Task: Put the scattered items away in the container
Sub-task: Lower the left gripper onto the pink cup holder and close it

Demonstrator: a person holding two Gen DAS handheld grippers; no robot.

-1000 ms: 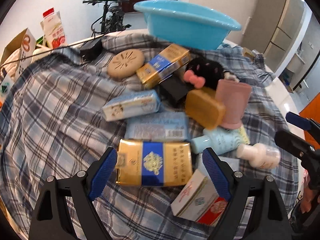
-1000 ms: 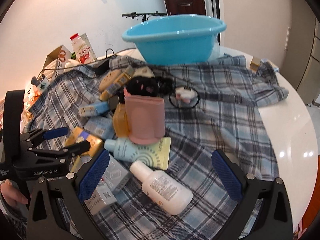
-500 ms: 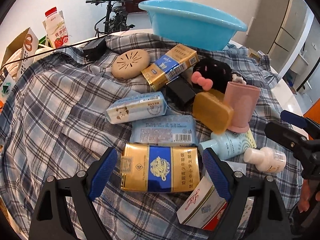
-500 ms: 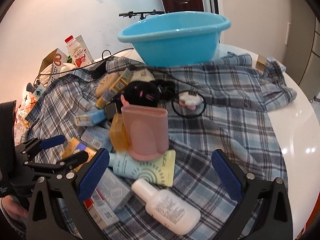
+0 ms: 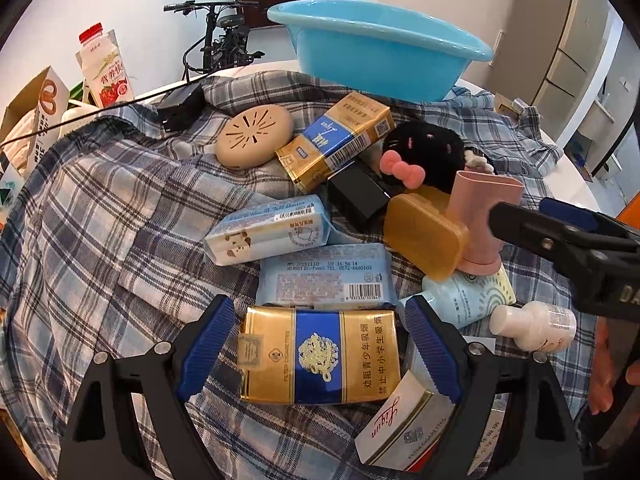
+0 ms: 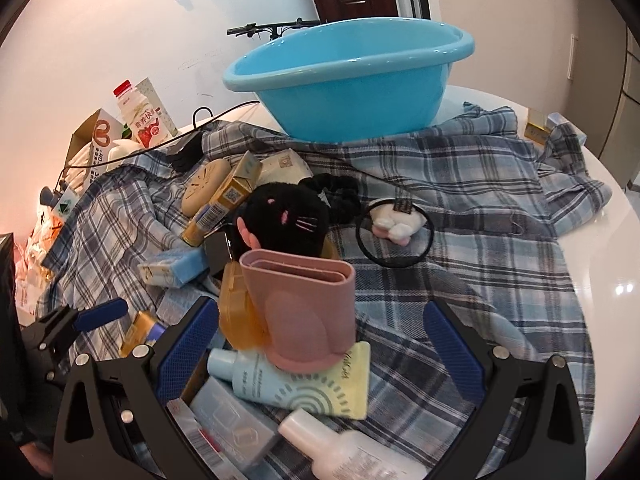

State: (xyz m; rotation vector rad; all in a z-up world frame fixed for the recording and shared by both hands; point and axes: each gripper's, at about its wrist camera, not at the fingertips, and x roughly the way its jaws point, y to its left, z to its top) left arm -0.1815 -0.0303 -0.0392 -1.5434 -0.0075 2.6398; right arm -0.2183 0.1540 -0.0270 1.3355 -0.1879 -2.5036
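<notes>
White round bench (image 6: 600,248) with a blue plaid shirt (image 5: 100,216) thrown over it, brown door and a bike behind. A red-capped strawberry drink carton (image 5: 106,68) stands at the far left edge.

The blue basin (image 6: 352,92) sits at the far side on the shirt, upright; what's inside can't be seen from here.

Writing I can read: the white cigarette box (image 5: 400,424) says "Liqun" and "FILTER CIGARETTES", and the gold-and-blue carton (image 5: 320,356) has "FILTER CIGARETTES" plus Chinese text. That carton lies flat, long axis running side to side, right between the spread jaws of the left gripper (image 5: 318,352), pads not touching it. A second gold carton (image 5: 338,140) lies angled toward the basin. Light blue tissue packs (image 5: 326,276) lie just beyond the first carton, barcode up.

The right gripper (image 6: 320,350) has its jaws wide apart too, with the pink holder (image 6: 304,312) standing upright between them, an amber soap case (image 6: 240,312) leaning on it, and a pale blue tube (image 6: 296,388) lying under it.
</notes>
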